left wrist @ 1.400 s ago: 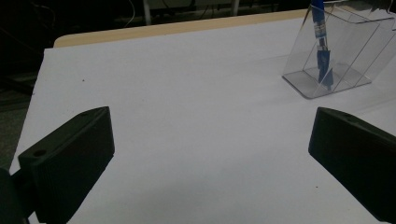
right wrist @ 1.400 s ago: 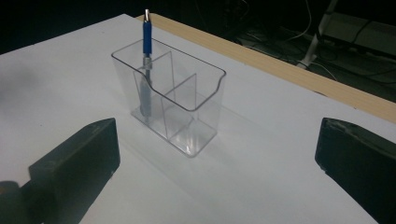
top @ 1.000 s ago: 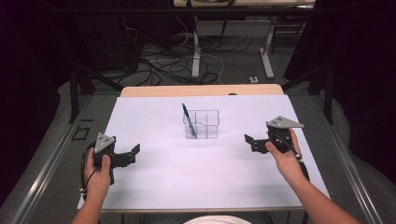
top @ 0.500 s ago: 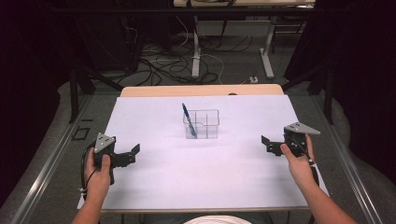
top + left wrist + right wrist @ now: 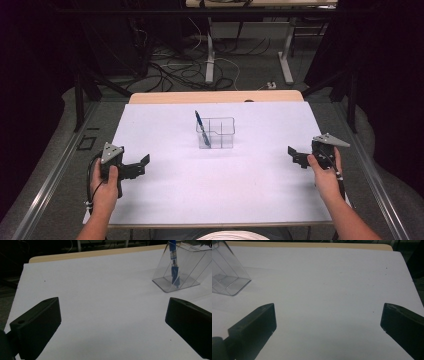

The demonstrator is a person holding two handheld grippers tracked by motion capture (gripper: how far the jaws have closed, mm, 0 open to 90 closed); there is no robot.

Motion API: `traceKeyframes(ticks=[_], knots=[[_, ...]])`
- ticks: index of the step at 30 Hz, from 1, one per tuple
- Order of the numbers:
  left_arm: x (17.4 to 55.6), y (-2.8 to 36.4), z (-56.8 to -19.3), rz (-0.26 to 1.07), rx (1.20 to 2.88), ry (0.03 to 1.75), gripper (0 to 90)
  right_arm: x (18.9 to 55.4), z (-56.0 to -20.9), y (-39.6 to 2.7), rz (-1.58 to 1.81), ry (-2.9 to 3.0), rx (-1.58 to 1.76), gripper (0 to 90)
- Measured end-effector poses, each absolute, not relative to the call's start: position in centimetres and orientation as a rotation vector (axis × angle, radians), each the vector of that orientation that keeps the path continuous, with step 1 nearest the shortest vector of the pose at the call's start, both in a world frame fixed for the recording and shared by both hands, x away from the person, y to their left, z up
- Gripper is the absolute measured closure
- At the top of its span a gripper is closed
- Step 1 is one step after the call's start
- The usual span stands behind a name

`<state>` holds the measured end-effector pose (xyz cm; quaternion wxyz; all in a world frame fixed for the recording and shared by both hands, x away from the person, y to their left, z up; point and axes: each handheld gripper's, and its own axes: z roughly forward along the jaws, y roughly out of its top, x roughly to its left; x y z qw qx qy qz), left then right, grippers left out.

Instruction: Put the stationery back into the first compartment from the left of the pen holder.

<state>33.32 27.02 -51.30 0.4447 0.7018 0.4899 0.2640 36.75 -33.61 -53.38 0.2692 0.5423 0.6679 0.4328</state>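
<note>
No readable text, label, brand, number or sign appears on anything here

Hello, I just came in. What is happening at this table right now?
A person sits at a white table with a tool in each hand. The left tool and the right tool are both open and empty, near the table's sides. In the middle stands a clear organizer with a blue pen leaning in its left compartment. Neither tool touches it.
</note>
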Motion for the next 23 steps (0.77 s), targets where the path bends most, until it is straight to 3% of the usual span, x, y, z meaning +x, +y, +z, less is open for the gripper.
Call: traceKeyframes(ticks=[23], knots=[[33.5,27.0,-51.5,0.647,1.739,1.229,0.2,37.0,-54.5,-35.4,1.155,1.745,1.568,0.6]])
